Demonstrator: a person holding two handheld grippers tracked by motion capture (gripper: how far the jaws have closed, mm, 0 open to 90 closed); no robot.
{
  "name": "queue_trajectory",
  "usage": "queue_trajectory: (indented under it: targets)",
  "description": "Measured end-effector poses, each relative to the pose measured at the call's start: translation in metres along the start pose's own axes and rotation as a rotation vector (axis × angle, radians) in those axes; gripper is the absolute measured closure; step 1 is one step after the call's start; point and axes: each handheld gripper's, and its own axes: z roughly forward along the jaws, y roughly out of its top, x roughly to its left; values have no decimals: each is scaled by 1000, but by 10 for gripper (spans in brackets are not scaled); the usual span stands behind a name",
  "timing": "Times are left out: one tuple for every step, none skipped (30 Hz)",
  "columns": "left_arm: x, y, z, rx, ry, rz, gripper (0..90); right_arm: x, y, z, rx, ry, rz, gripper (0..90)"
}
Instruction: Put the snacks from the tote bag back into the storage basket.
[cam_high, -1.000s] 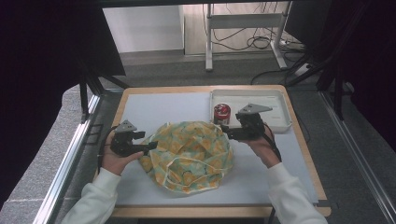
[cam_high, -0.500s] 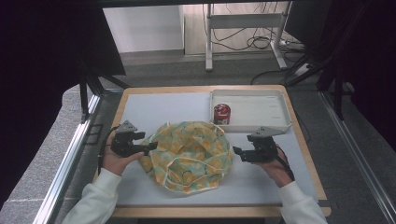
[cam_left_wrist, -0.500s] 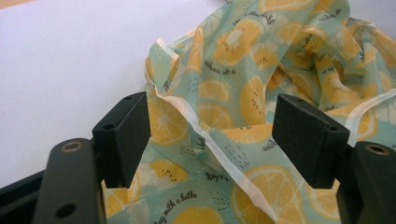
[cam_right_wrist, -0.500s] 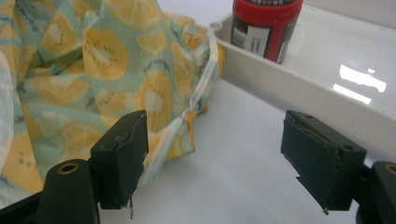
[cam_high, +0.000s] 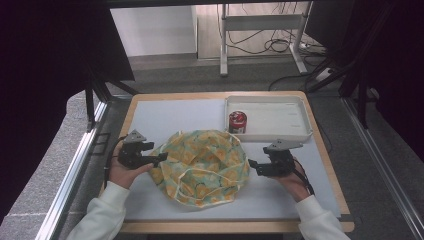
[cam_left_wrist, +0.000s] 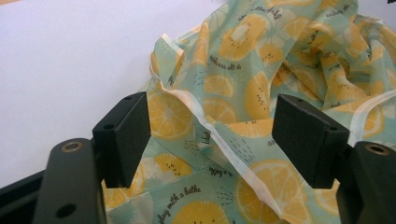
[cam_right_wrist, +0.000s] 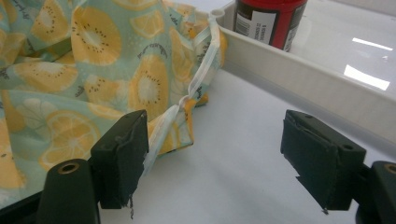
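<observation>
White worktop (cam_high: 175, 112) with a wood edge, dark lab floor and cables behind; a crumpled lemon-print cloth (cam_high: 202, 165) with pale ribbon trim sits in the middle, and a red can (cam_high: 238, 121) stands in the white tray (cam_high: 295, 134) at the back right. Left tongs (cam_high: 156, 159) are wide open and already right at the cloth's left edge, fabric lying between the jaws in the left gripper view; right tongs (cam_high: 254, 164) are also open, just off its right edge with bare worktop under them. So the left hand looks nearer to a grab, I'd guess; the right needs a small nudge inward to reach the ribbon (cam_right_wrist: 198, 81).
</observation>
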Motion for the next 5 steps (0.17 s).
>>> queue_trajectory:
  targets:
    - [0,0,0,1,0,1,285,0,0,-1,-5,-2,0,233]
    - [-1,0,0,1,0,4,285,0,0,-1,-9,-6,1,232]
    - [-1,0,-1,1,0,6,285,0,0,-2,-15,-6,1,232]
    - [-1,0,-1,1,-1,7,284,0,0,-3,-18,-9,1,229]
    - [-2,0,-1,1,-2,7,284,0,-1,-3,-20,-9,1,227]
